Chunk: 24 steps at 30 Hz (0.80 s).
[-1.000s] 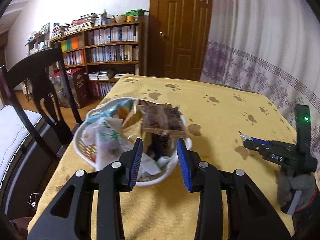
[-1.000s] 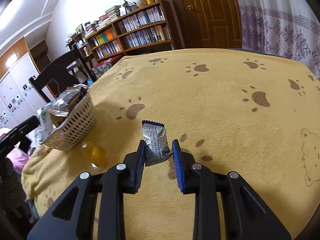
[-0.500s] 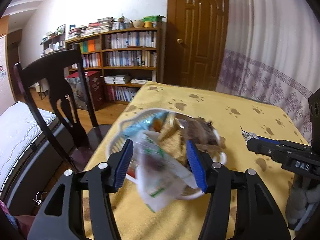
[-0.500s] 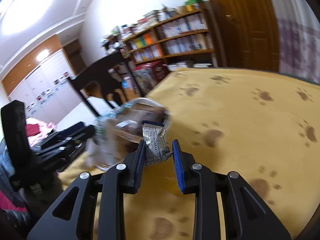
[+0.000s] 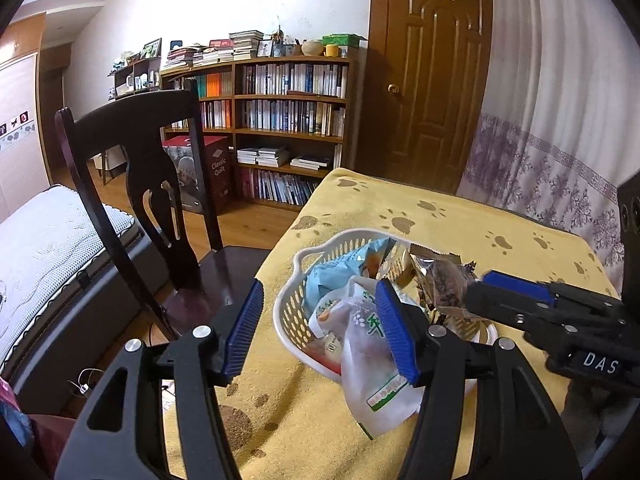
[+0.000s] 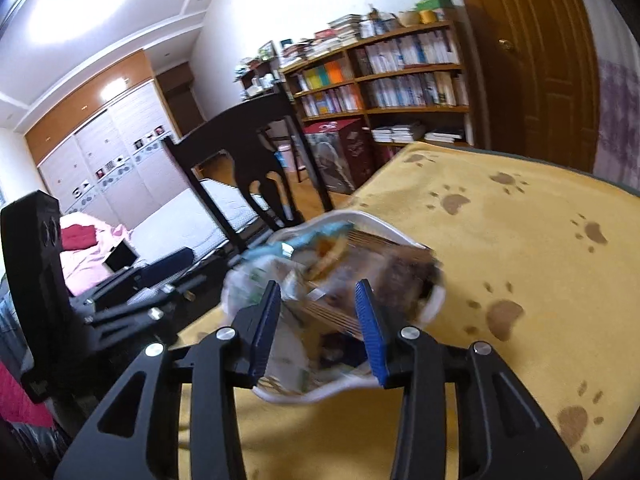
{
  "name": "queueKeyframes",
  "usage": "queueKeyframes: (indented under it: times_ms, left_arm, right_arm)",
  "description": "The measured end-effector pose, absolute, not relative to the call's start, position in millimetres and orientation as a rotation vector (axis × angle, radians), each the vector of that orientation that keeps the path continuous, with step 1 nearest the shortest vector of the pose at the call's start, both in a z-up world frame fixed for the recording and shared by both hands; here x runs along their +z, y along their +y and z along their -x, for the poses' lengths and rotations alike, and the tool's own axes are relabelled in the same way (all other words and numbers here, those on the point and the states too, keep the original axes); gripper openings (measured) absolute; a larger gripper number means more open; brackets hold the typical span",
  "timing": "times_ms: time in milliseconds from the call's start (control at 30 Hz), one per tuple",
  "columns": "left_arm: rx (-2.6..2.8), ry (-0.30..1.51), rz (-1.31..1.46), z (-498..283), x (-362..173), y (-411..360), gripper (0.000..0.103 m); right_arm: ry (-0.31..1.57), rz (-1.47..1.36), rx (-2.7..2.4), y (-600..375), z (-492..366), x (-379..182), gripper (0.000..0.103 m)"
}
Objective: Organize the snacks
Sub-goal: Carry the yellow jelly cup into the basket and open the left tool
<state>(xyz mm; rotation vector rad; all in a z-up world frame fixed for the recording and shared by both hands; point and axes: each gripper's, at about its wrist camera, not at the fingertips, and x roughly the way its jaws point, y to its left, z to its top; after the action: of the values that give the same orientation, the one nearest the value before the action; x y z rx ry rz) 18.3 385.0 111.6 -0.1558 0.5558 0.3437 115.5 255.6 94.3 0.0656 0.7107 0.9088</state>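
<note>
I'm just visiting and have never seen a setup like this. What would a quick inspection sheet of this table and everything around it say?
Surface: yellow paw-print tablecloth covers the table.
Job's things: white basket piled with snack packets; a white and green packet hangs over its near rim.
Clutter: nothing seen.
Grippers: left gripper open, beside the basket; right gripper open over the basket, fingers holding nothing.
Cables: thin wires on the floor under the chair.
Surroundings: dark wooden chair, bookshelf, door, curtain, bed.
</note>
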Motion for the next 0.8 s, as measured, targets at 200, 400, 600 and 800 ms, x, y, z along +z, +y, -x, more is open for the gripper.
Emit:
queueKeyframes:
  times_ms: [200, 400, 600, 800]
  left_arm:
    - [0.343, 0.557, 0.150, -19.3, 112.2, 381.9, 0.060]
    - [0.334, 0.566, 0.138, -20.3, 110.5, 376.2, 0.060]
    - [0.341, 0.554, 0.143, -19.2, 112.7, 378.9, 0.070]
    - [0.345, 0.553, 0.152, -18.4, 112.8, 381.8, 0.070]
  right_arm:
    - [0.761, -0.077, 0.772, 204.8, -122.6, 59.7, 0.040]
    - [0.830, -0.083, 0.750, 188.8, -119.0, 28.3, 0.040]
    - [0.838, 0.018, 0.725, 211.5, -114.3, 19.2, 0.040]
    - [0.843, 0.120, 0.672, 225.4, -111.8, 7.9, 0.038]
